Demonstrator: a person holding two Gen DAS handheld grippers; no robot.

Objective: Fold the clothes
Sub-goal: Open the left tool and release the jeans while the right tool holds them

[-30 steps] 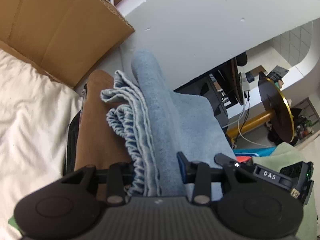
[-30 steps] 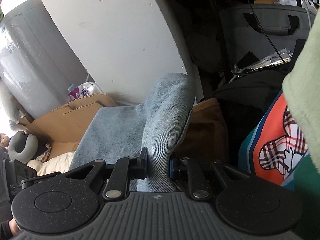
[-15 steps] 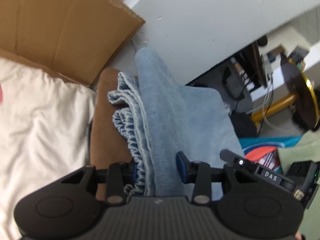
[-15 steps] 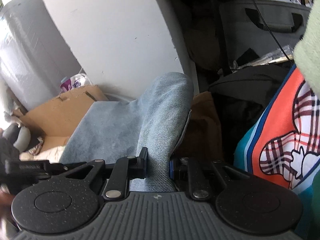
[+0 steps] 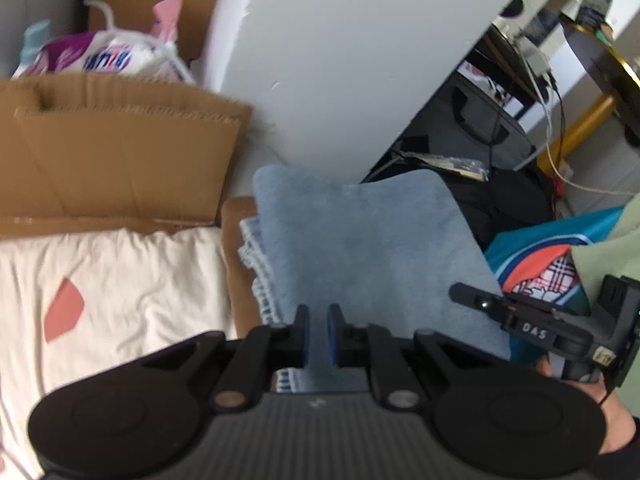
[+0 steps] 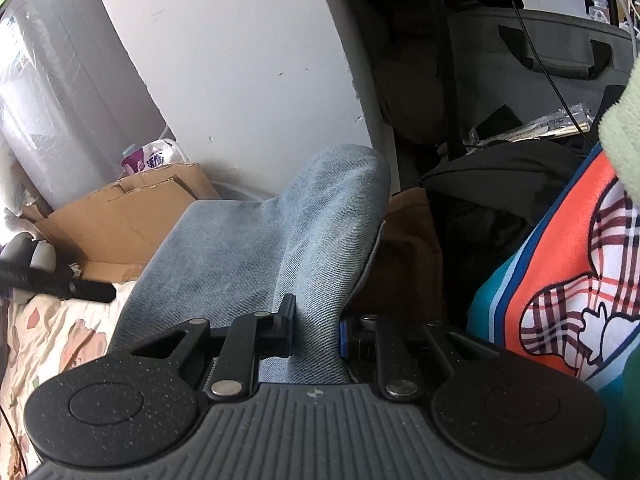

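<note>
The big white wall (image 5: pixel 340 60) stands behind my pile. The blue jeans (image 5: pixel 360 248) lie folded on a brown cloth (image 5: pixel 234 240), beside the cream bed sheet (image 5: pixel 120 280). They look thick, soft and a bit heavy, so I think the folded edge is best to grab. My right hand-held gripper (image 6: pixel 316 334) squeezes 1 fold of them. My left hand-held gripper (image 5: pixel 318 340) is closing with nothing inside.

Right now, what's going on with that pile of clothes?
A person is folding a light blue denim garment with two handheld grippers. The right gripper is clamped on a fold of the denim. The left gripper is closing with nothing between its pads, above the denim, which lies on a brown garment.
</note>
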